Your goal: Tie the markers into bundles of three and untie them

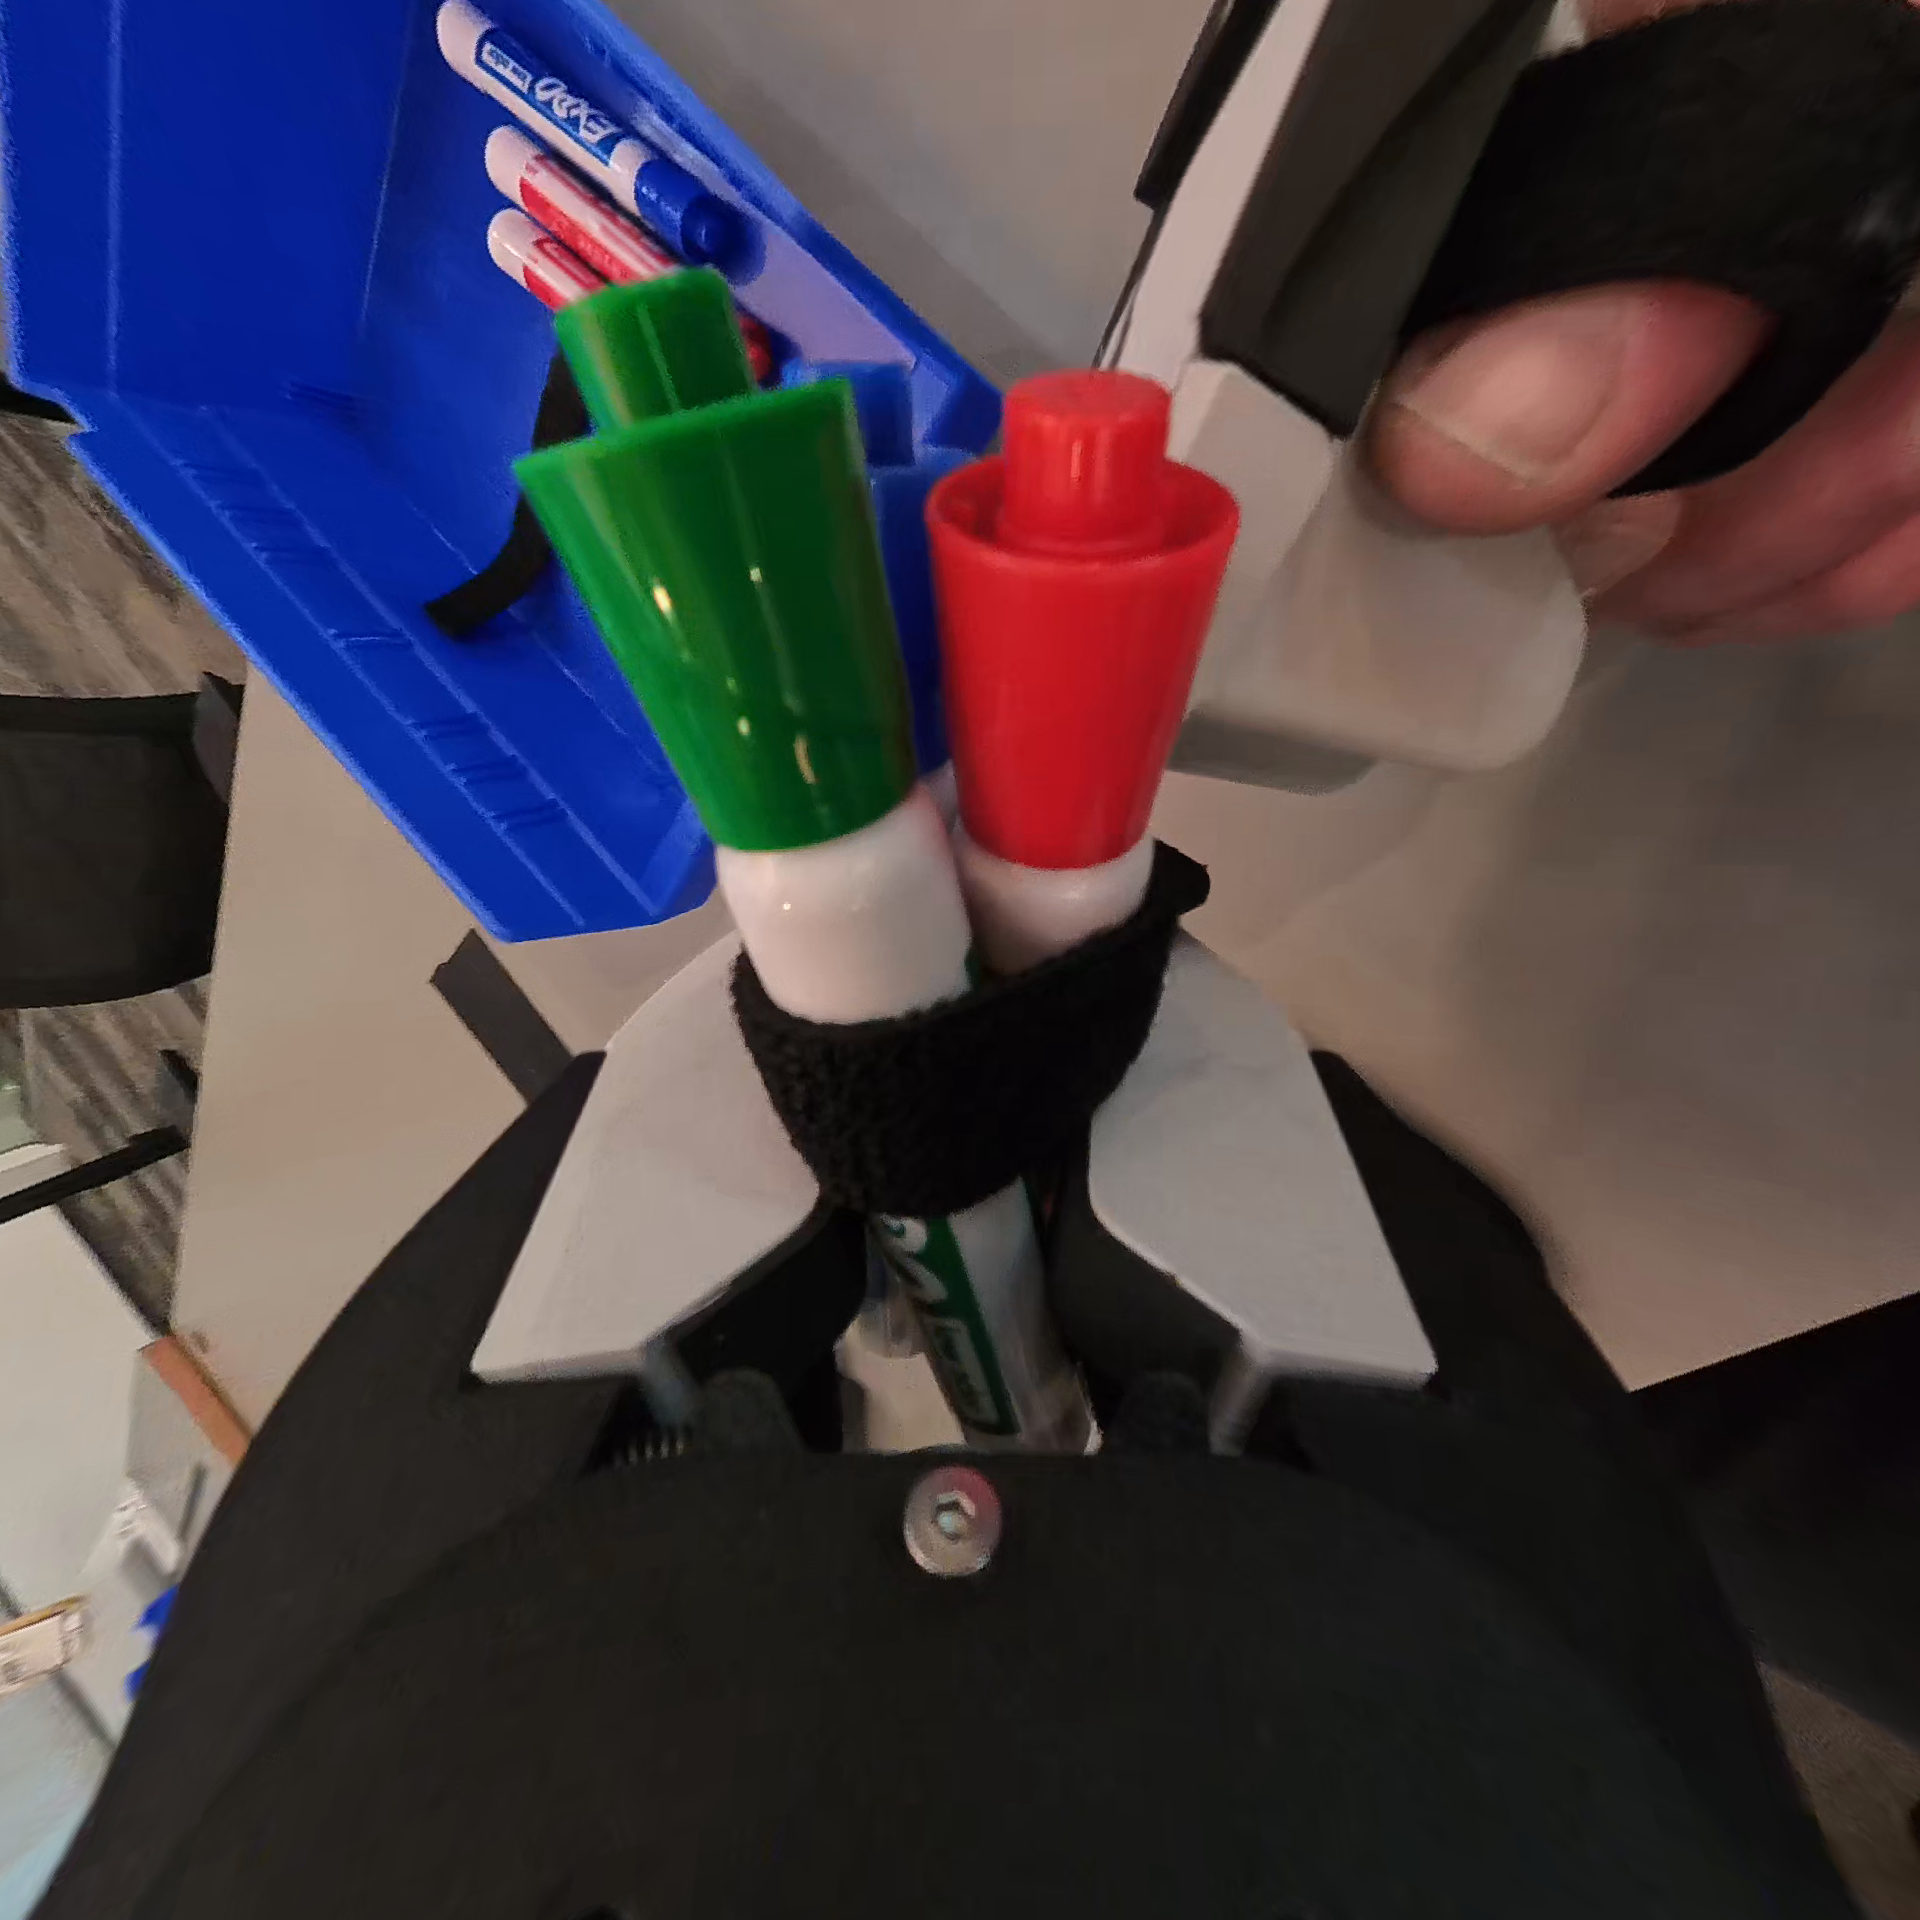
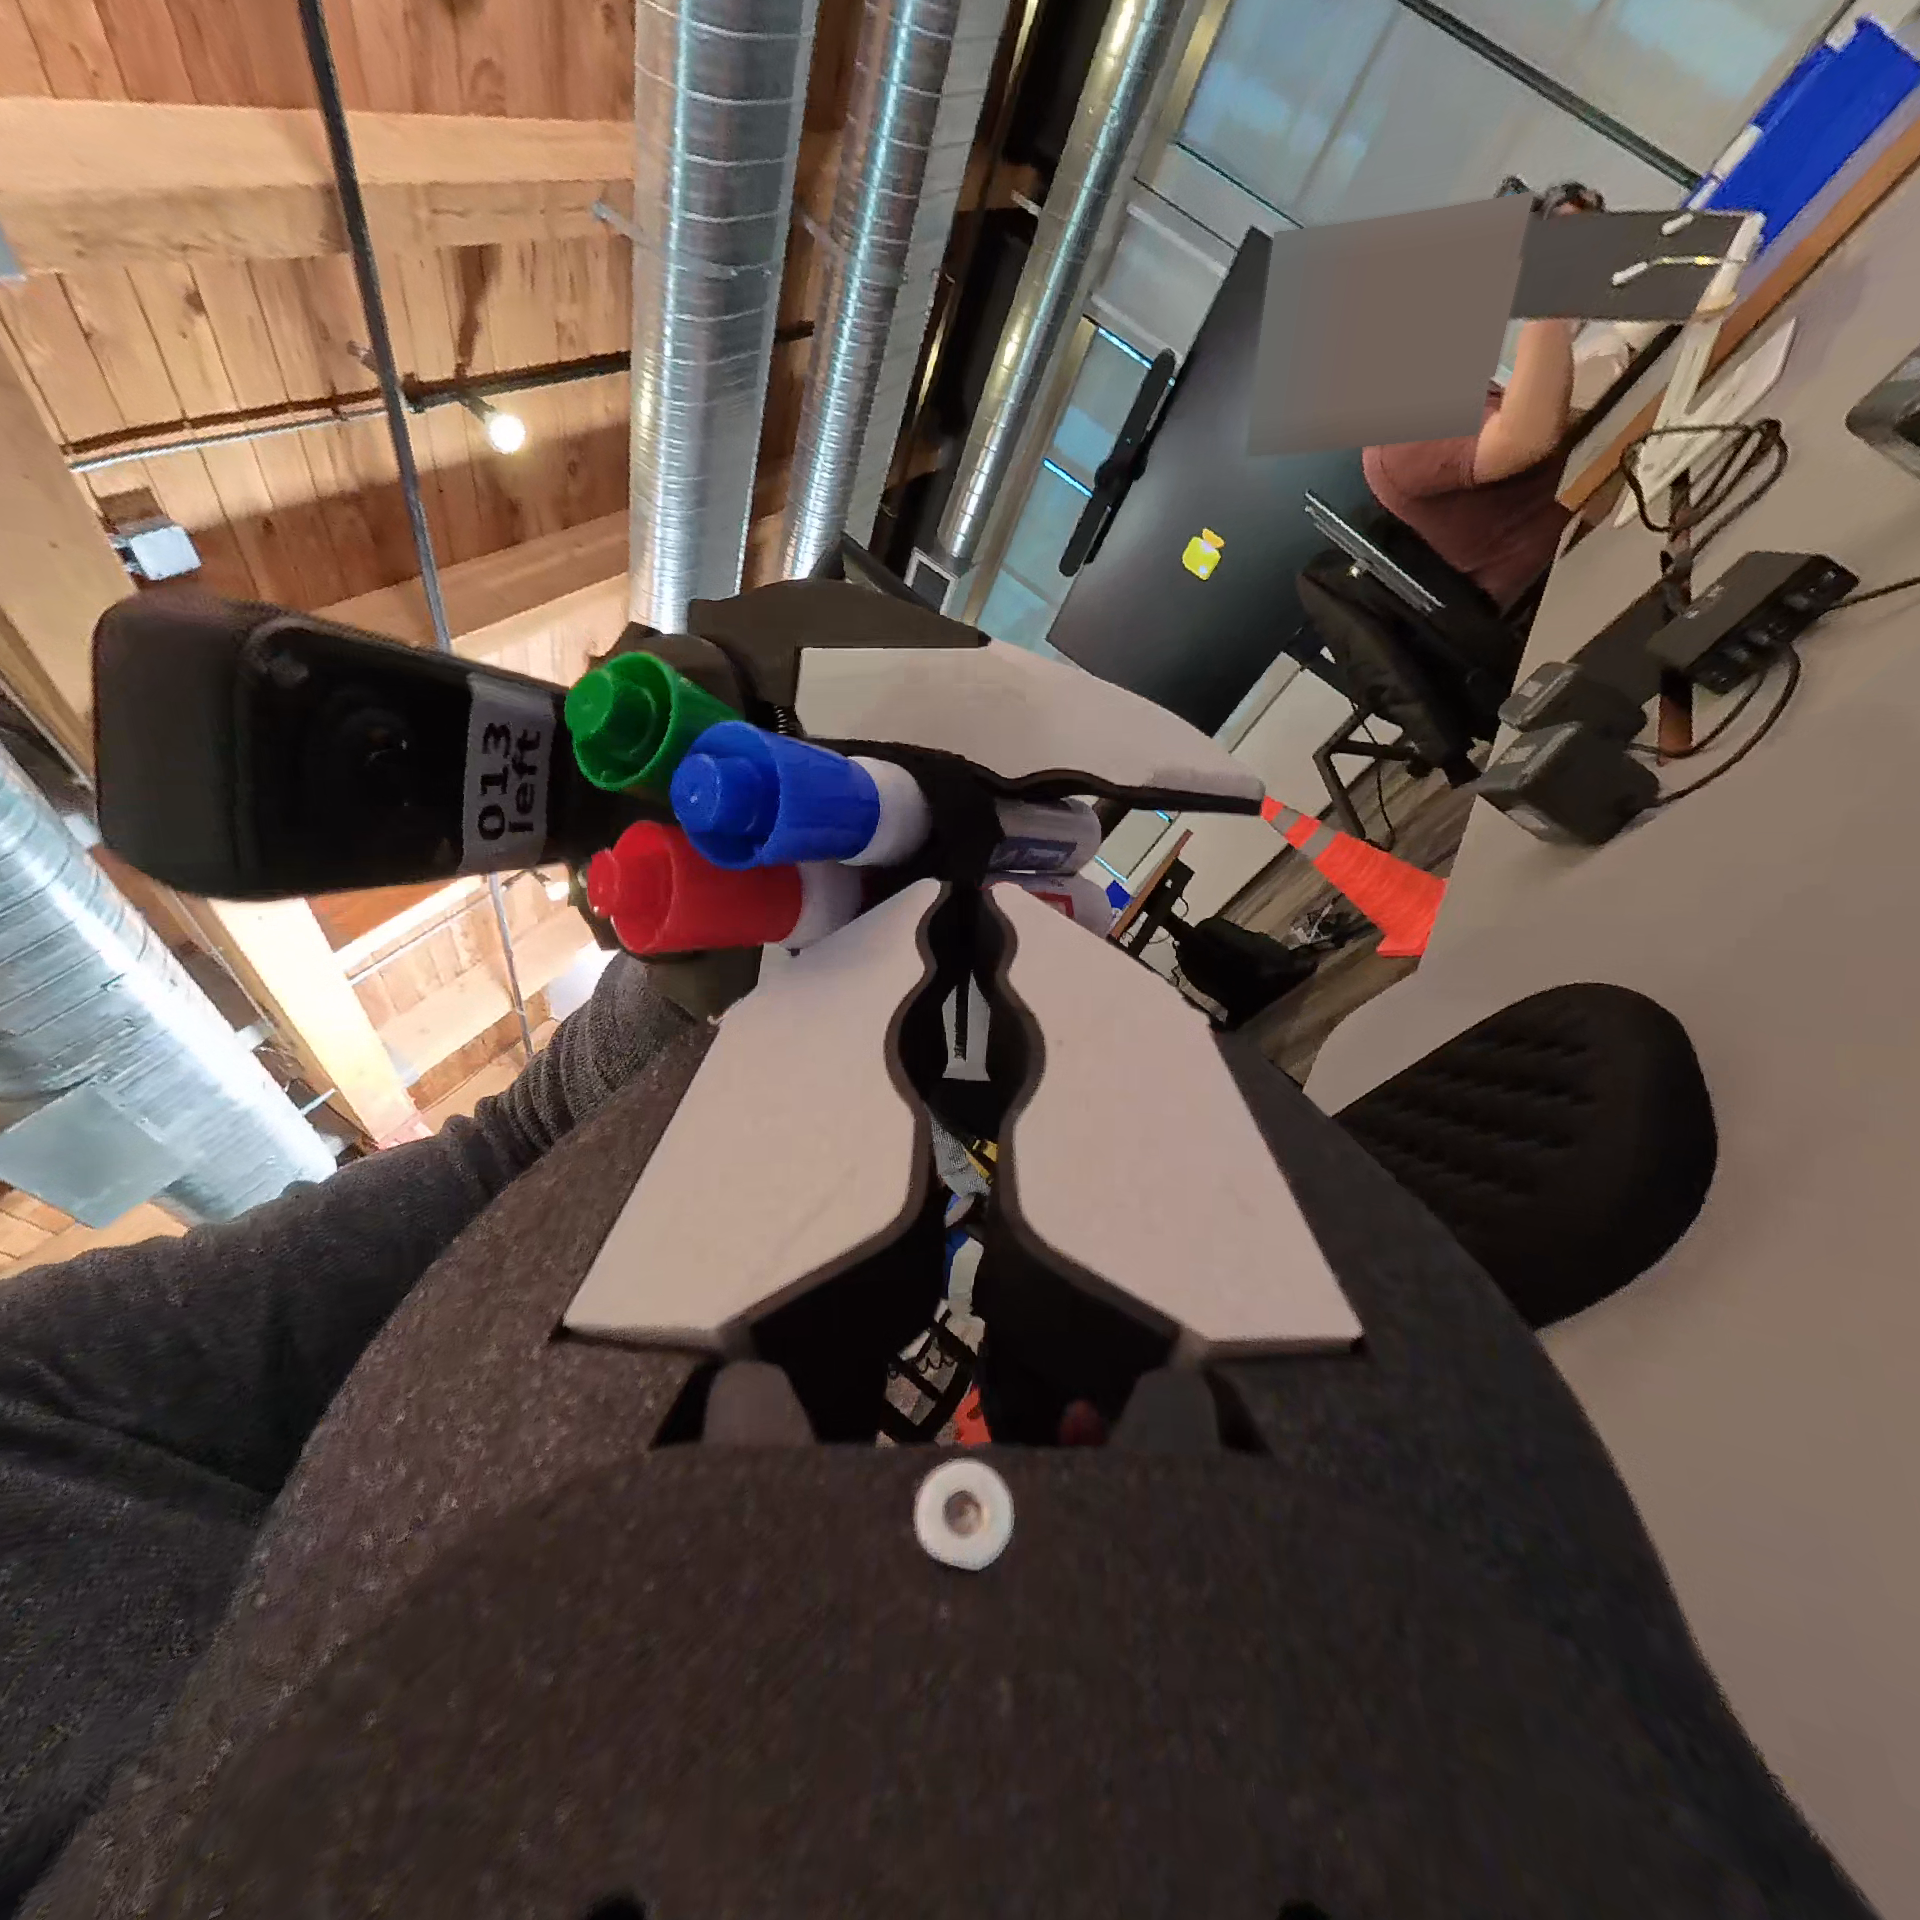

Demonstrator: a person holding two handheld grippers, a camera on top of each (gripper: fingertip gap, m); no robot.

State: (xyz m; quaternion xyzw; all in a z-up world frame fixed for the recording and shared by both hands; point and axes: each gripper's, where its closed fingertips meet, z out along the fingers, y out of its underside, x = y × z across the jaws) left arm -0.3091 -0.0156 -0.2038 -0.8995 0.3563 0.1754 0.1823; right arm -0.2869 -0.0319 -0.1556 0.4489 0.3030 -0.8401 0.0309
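Observation:
My left gripper [image 1: 956,1049] is shut on a bundle of three markers wrapped in a black strap [image 1: 966,1091]. The green marker [image 1: 727,623] and the red marker [image 1: 1070,644] stand caps up; the blue one is mostly hidden behind them. In the right wrist view the green [image 2: 623,722], blue [image 2: 779,795] and red [image 2: 686,888] caps point left, and a thin strap tail [image 2: 1195,800] runs right. My right gripper [image 2: 961,904] is shut with its tips at the strap band. I cannot tell whether it pinches the strap. It also shows in the left wrist view [image 1: 1351,623], held by a hand.
A blue bin [image 1: 260,416] with several loose markers [image 1: 582,156] sits behind the bundle on a white table [image 1: 1558,1039], with a loose black strap [image 1: 488,592] on its wall. A black chair [image 2: 1538,1143], an orange cone [image 2: 1371,873] and a seated person [image 2: 1455,457] are farther off. My hands' fingertips stand some 5 cm from each other.

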